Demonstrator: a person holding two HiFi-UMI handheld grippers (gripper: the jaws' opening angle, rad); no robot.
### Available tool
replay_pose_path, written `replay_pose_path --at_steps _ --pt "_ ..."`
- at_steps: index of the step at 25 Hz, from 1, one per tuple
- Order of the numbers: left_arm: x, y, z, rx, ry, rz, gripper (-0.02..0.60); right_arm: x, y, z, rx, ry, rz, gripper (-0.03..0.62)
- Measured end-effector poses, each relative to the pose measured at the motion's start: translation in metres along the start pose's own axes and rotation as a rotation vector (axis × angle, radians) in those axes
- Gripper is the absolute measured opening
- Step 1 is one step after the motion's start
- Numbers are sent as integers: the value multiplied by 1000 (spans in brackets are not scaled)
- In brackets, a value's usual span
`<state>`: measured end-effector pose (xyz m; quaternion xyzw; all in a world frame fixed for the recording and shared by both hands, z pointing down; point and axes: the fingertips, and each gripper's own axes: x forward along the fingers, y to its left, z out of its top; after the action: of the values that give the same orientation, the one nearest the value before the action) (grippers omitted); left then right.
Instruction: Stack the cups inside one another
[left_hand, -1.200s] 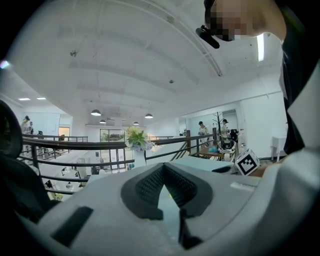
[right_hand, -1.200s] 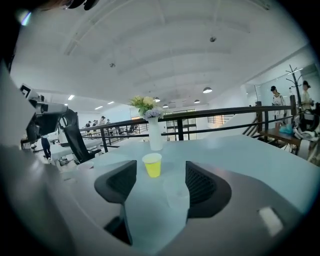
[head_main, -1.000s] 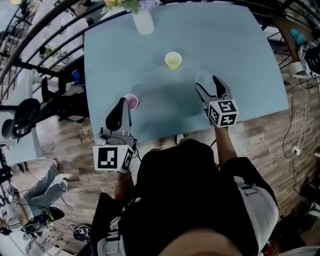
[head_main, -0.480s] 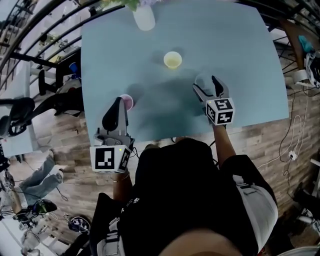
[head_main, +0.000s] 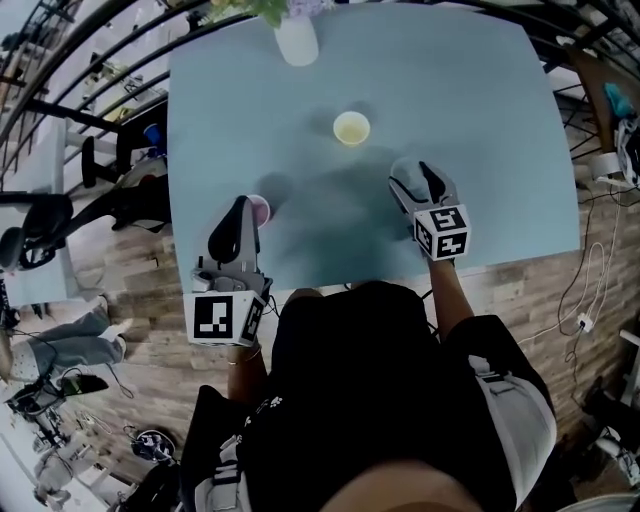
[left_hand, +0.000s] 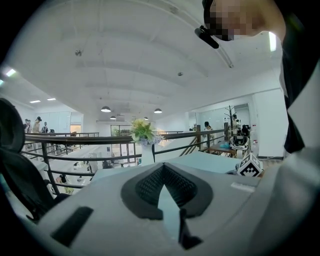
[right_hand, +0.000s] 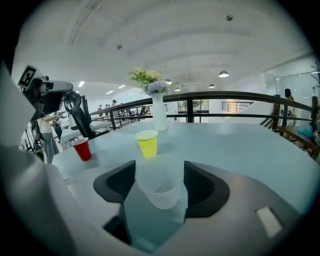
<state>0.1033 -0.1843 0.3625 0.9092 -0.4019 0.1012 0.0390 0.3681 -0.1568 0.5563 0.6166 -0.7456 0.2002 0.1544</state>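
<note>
A clear plastic cup (right_hand: 160, 187) stands upright on the pale blue table (head_main: 470, 110) between the jaws of my right gripper (right_hand: 160, 166). The jaws have just been closing, and both pads touch its rim. From the head view, that gripper (head_main: 418, 182) and the clear cup (head_main: 404, 170) are at the table's right front. A yellow cup (head_main: 351, 128) (right_hand: 147, 143) stands upright farther in, near the middle. A red cup (head_main: 259, 209) (right_hand: 82, 149) stands at the left front, just right of my left gripper (head_main: 237, 218). The left gripper (left_hand: 163, 166) is shut and holds nothing.
A white vase with flowers (head_main: 297, 40) (right_hand: 159, 114) stands at the table's far edge. Railings, chairs and desks lie beyond the table's left side (head_main: 90, 150). The table's front edge (head_main: 330, 272) runs just below both grippers. The right gripper's marker cube (left_hand: 248, 166) shows in the left gripper view.
My right gripper has sunk and come around the clear cup, which now sits between its jaws. The left gripper has barely moved beside the red cup.
</note>
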Motion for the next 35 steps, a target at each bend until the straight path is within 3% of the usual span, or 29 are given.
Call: replay_pose_path --at_steps 12,26,35 --pt "-30 26 -1 -9 -14 71 -11 6 54 50 -32 -90 129 311" --pt "-110 92 -18 -71 -21 256 -11 29 185 113 -146 -162 396 310" --pt "-154 113 -24 -100 -23 356 -11 42 259 121 -191 -152 557 310"
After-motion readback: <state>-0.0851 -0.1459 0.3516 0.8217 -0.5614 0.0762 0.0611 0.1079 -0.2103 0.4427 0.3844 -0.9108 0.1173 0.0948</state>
